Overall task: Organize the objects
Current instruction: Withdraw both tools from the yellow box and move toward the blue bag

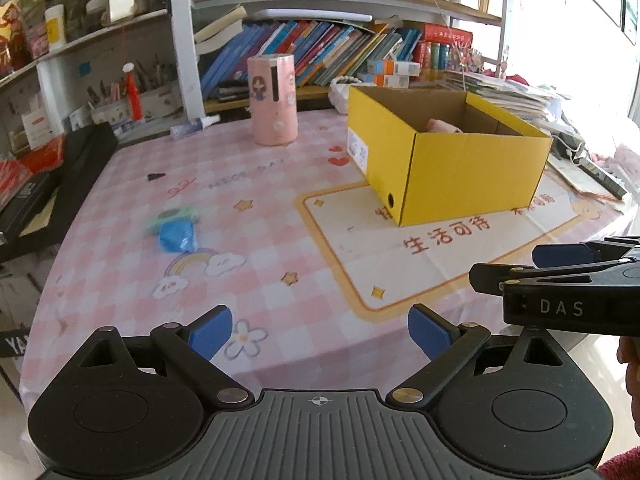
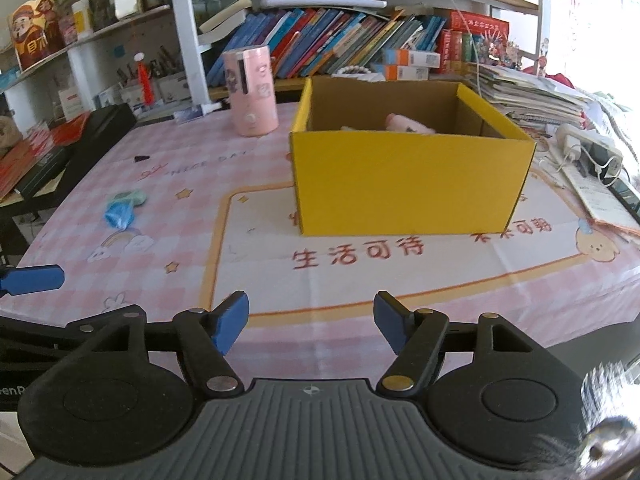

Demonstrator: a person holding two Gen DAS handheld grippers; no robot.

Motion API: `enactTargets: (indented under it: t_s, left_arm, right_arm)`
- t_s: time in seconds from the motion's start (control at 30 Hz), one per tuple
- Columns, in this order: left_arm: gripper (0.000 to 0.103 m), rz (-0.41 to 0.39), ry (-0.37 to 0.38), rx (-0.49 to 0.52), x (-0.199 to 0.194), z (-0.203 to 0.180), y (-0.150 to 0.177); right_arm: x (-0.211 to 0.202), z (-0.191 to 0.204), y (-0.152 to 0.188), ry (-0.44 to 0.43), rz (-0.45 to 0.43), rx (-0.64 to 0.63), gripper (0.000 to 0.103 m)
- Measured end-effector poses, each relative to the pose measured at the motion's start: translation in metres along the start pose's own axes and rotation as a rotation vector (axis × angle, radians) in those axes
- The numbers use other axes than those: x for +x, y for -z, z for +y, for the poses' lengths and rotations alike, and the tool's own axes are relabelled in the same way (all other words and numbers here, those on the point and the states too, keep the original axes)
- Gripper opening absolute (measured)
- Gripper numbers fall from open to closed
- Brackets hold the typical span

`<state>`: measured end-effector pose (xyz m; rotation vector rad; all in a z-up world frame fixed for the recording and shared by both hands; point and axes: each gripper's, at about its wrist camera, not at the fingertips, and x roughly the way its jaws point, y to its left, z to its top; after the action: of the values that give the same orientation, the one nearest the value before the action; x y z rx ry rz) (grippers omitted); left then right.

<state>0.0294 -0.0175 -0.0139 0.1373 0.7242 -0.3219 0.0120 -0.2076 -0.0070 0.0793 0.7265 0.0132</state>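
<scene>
Pink checked tablecloth [image 2: 168, 184], one yellow box [image 2: 404, 184], two spread tools [image 1: 320, 332] [image 2: 311, 320]

1. A table [image 2: 340, 280] carries everything, covered by a pink-and-white checked cloth printed with stars, a rainbow and red Chinese characters.
2. A yellow cardboard box [image 2: 404, 184] stands open on the cream panel of the cloth.
3. A pink cylinder [image 2: 250, 92] stands upright behind the box, to its left.
4. A blue bag [image 2: 119, 213] lies touching a green item [image 2: 136, 196], well apart from the box.
5. A small black piece [image 2: 141, 157] and a spray bottle [image 2: 196, 113] lie near the far edge.
6. Stacked papers [image 2: 528, 96] sit at the far right.
</scene>
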Motion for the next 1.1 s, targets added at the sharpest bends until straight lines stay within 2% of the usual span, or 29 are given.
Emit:
enactTargets:
  t_s: [0.47,1.1]
  left_arm:
    - [0.096,-0.003,-0.071,-0.053,-0.03,0.037,0.025]
    - [0.096,-0.072,-0.158,-0.125,-0.061,0.08,0.034]
  right_arm:
    - [-0.005,0.046,0.01,-0.08,0.007,-0.061,0.069]
    - [-0.014,0.101,0.002,-0.161,-0.06,-0.148,0.072]
